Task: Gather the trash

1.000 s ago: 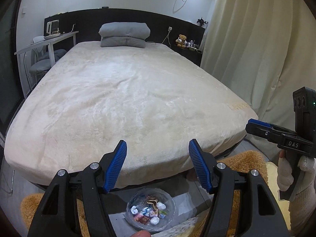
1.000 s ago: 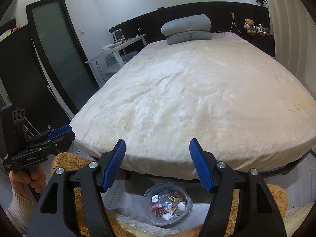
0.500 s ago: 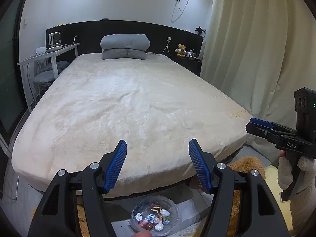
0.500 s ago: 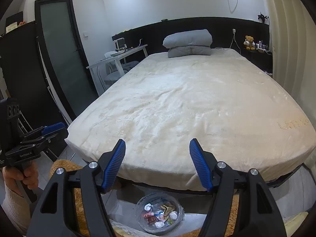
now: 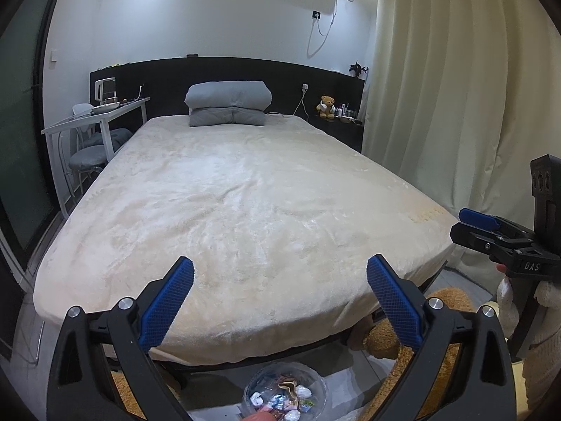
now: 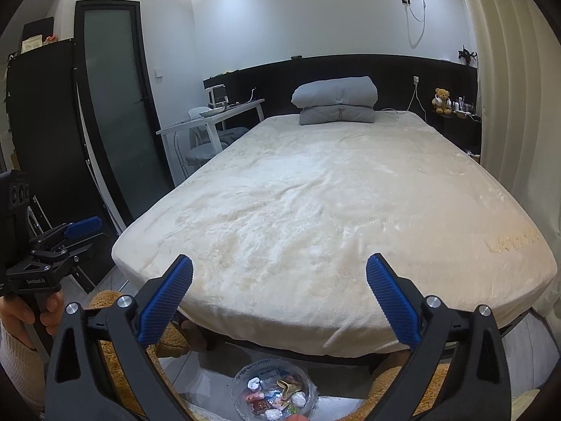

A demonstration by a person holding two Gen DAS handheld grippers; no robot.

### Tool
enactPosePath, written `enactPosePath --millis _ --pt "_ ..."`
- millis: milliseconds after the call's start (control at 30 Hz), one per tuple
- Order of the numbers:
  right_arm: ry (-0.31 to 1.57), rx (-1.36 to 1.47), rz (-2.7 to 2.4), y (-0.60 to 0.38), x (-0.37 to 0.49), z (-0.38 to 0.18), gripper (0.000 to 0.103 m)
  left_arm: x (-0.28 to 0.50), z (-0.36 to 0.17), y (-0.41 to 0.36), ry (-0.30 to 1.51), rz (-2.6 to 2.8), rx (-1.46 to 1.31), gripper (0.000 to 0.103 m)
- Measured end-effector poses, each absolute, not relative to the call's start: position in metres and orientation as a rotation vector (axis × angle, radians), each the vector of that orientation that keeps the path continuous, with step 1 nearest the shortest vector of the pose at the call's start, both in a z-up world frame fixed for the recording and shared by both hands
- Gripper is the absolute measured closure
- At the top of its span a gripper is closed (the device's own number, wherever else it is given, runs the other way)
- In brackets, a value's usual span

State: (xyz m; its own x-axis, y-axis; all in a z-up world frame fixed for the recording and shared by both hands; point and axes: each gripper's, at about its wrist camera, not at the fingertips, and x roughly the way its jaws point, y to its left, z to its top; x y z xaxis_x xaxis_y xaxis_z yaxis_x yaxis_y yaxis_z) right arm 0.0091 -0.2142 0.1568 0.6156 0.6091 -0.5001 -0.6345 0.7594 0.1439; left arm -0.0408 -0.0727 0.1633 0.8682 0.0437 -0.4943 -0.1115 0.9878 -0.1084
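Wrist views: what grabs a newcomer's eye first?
The big cream bed fills both views, with a folded grey quilt at the black headboard. Low in the foreground, a clear bowl of wrappers sits on the floor at the bed's foot, framed by the open, empty right claw.

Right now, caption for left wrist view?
Open left gripper above clear bowl of wrappers at foot of cream bed.

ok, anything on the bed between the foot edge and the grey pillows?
No. In both wrist views the cream blanket lies bare up to the grey pillows.
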Motion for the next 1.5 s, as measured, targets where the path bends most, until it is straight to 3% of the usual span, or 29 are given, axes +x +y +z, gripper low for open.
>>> enactPosePath --millis 1500 --pt "0.542 -0.058 0.716 -0.217 0.007 0.164 0.005 -0.047 0.170 -0.081 0.494 0.123 -0.093 0.006"
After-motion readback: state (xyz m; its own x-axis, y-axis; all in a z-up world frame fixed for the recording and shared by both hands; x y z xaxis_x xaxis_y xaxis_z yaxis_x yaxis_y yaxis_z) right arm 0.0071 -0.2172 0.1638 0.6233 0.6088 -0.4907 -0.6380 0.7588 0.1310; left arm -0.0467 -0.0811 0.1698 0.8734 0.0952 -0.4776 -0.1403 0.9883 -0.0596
